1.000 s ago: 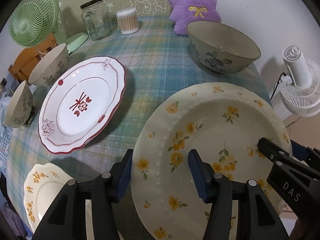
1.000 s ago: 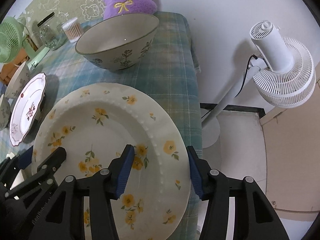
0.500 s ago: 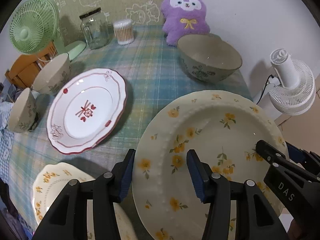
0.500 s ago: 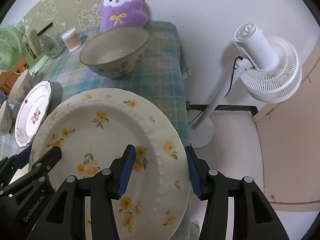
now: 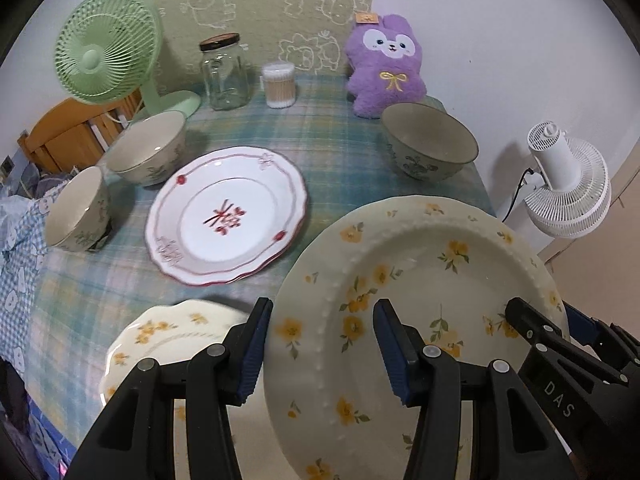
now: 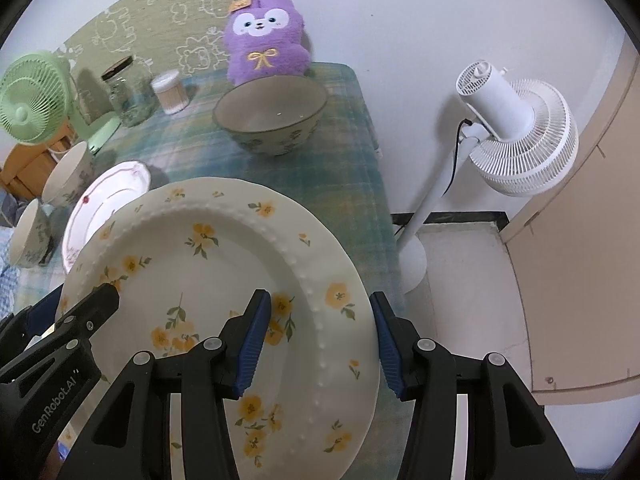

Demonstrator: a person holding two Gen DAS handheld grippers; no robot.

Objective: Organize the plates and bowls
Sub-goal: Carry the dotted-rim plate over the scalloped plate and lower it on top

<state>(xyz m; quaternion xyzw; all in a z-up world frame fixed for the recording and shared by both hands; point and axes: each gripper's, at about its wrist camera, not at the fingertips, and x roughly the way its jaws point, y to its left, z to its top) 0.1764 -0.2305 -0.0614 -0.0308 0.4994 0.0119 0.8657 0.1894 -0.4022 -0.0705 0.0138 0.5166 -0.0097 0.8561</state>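
A large cream plate with yellow flowers hangs above the table's near right corner. My left gripper is shut on its left rim, and my right gripper is shut on its right rim. Each gripper has one pad on top of the plate and one beneath the edge. On the plaid cloth lie a white plate with red trim and a small yellow-flowered plate. One grey-green bowl stands at the far right. Two cream bowls stand on the left.
At the back of the table stand a glass jar, a tub of cotton swabs, a purple plush toy and a green fan. A white floor fan stands right of the table. A wooden chair is at left.
Both grippers have risen and drawn back with the large flowered plate held between them. The table and its dishes now look smaller and farther below.
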